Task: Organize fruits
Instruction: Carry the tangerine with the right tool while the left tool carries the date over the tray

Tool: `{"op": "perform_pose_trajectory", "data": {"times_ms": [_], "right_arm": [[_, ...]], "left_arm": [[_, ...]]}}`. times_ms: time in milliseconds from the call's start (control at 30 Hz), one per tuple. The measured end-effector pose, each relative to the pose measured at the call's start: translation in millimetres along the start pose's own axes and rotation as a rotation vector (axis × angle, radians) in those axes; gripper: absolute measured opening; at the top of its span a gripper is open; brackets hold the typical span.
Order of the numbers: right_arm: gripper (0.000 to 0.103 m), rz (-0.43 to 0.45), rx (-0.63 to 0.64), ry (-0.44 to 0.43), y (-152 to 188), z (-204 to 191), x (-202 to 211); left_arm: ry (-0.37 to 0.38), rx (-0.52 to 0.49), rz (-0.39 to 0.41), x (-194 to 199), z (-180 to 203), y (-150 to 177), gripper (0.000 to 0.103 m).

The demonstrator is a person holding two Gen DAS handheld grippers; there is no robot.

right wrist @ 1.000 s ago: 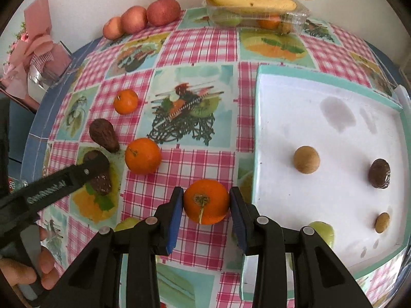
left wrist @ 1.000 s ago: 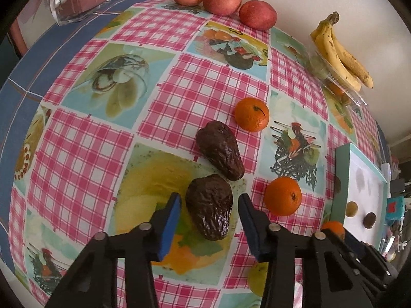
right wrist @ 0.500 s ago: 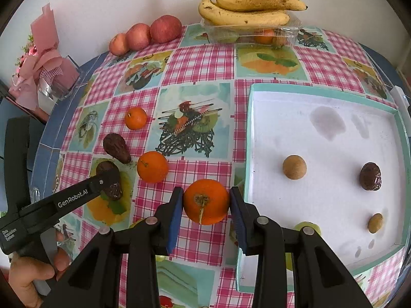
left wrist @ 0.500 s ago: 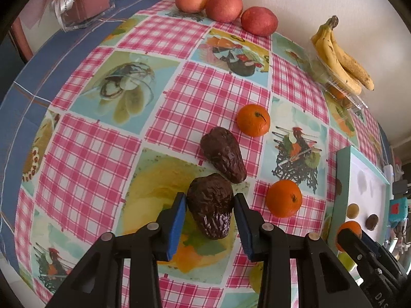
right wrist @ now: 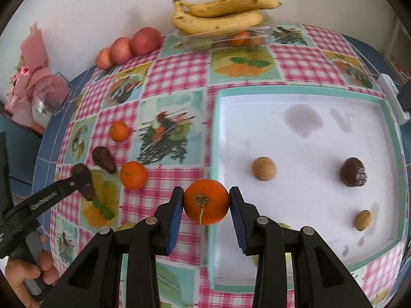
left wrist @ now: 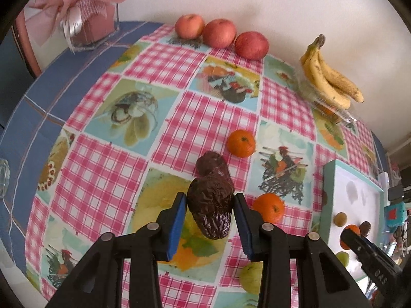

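Closed in the last second on the wrinkled dark-brown avocado (left wrist: 211,206): left gripper (left wrist: 208,214), now clenched on it and lifted clear of the checked pink worktop (left wrist: 179,118). Clamped throughout on the round orange tangerine (right wrist: 206,201): right gripper (right wrist: 206,206), carried to the rim of the teal-edged white tray (right wrist: 303,200). Both fruits in hand, likely bound for the tray.
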State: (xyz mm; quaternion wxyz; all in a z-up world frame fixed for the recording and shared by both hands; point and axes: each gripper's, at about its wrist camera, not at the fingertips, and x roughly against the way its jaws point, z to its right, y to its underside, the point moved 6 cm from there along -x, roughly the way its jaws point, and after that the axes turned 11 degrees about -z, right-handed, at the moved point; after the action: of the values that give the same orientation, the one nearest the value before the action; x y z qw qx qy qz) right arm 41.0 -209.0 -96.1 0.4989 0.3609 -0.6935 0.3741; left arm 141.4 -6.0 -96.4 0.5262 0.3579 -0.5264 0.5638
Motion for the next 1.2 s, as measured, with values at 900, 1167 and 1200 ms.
{"op": "perform_pose_trajectory", "data": {"times_ms": [900, 1167, 1200], "right_arm": [[0.038, 0.115, -0.354, 0.123, 7, 177, 51], [0.038, 0.111, -0.375, 0.128, 8, 190, 46], [0.038, 0.100, -0.380, 0.128, 8, 192, 42]], "left_arm": [[0.136, -0.399, 0.011, 14, 191, 58, 0.040], [0.132, -0.448, -0.051, -23, 216, 72, 0.040], [0.129, -0.446, -0.061, -28, 216, 72, 0.040]]}}
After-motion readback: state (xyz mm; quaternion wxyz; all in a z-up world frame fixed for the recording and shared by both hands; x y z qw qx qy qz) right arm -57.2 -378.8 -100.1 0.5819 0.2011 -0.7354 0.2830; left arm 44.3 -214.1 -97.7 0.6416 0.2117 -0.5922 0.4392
